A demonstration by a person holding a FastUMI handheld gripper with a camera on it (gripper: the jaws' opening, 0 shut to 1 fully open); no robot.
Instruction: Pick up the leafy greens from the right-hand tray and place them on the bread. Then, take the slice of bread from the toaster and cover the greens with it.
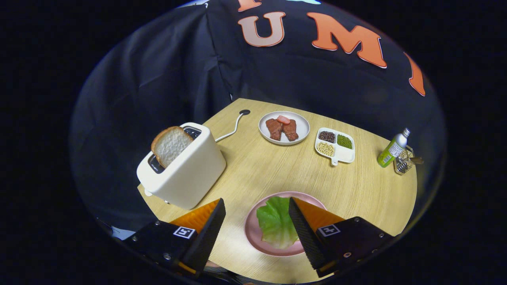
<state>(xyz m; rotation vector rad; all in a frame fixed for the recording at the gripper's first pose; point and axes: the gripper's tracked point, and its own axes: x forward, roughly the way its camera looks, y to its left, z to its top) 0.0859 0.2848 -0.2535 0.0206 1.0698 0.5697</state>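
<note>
A green lettuce leaf (274,221) lies on a pink plate (253,233), covering what is under it; a thin pale edge shows at its near side. My gripper (257,211) hovers above the plate, open, with the leaf between and slightly below its fingers and nothing held. The right finger (303,225) hides part of the plate. A white toaster (183,166) stands ahead to the left, tilted in view, with one slice of bread (171,145) sticking up from its slot.
Beyond the fingers sit a white plate (303,126) with pieces of meat (282,128), a white divided tray of beans (336,145), a green bottle (393,149) and a small wire holder (404,161). The toaster's white cord (231,130) runs to a hole in the round wooden table (356,190).
</note>
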